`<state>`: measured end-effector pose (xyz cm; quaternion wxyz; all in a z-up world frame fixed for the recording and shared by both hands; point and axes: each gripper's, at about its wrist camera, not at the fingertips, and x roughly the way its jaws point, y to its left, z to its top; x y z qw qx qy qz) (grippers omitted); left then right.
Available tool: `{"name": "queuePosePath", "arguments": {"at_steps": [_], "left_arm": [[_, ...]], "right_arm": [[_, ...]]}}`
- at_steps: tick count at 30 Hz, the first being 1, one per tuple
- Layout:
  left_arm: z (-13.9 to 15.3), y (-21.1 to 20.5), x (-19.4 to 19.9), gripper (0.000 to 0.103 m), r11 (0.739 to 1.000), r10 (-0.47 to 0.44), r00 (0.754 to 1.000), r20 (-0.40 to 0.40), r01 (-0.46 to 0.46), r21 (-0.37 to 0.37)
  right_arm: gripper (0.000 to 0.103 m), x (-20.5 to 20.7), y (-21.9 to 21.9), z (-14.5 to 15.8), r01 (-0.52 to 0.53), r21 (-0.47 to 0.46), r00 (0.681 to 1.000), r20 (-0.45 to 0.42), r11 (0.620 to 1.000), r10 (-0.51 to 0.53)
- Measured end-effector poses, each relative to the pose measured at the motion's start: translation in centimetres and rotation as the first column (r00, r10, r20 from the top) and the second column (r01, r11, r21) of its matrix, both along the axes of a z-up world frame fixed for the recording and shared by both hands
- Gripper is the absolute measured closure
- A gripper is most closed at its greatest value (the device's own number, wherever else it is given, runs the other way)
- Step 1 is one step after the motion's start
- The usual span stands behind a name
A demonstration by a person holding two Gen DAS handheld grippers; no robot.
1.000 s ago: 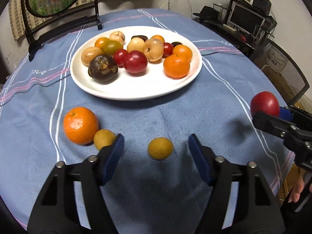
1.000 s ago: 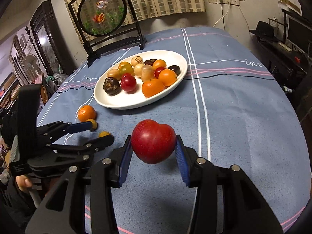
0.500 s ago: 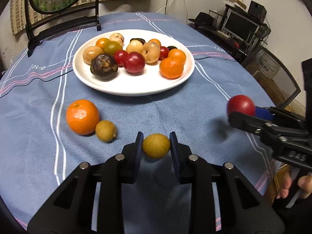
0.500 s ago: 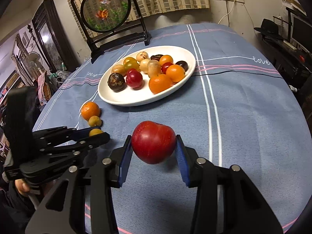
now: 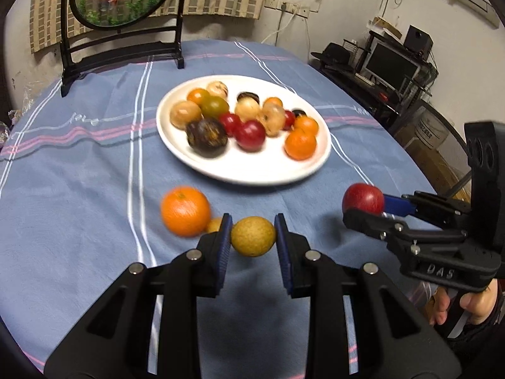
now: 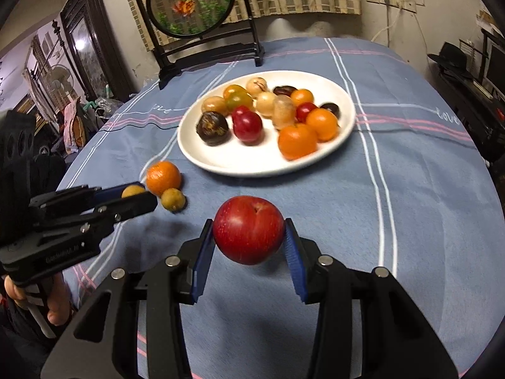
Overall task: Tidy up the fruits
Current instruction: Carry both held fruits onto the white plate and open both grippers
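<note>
Blue tablecloth [image 6: 410, 195] bears one orange [image 6: 163, 178], one white plate [image 6: 344, 94].

Your left wrist camera looks forward along the left hand-held gripper [image 5: 253, 237], low over the worktop [image 5: 79, 189], facing the white plate [image 5: 252, 170] and the far wall. Your right wrist camera does likewise from the right hand-held gripper [image 6: 248, 238], a little to the side. Both views share the plate, the loose orange [image 6: 163, 178] and the round framed screen [image 6: 191, 1]; each also catches the other gripper.
</note>
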<state>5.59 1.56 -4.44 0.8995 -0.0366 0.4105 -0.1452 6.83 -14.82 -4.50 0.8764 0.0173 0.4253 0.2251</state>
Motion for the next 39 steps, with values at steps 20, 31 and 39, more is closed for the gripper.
{"name": "queuePosePath", "arguments": {"at_steps": [20,31,39], "left_arm": [[0.1,-0.6,12.4,0.04,0.999,0.034,0.996,-0.087,-0.035,-0.01],[2.3,0.2,10.1,0.039,0.997,0.06,0.998,-0.022,-0.061,-0.037],[3.1,-0.3,7.4,0.039,0.998,0.06,0.998,0.02,-0.059,-0.013]], "right_arm": [[0.031,8.2,4.0,0.5,0.024,-0.146,0.996,0.089,0.989,-0.011],[0.031,5.8,3.3,1.0,0.005,-0.132,0.997,0.076,0.991,0.005],[0.03,4.4,3.7,1.0,-0.014,-0.103,0.999,0.049,0.995,0.019]]}}
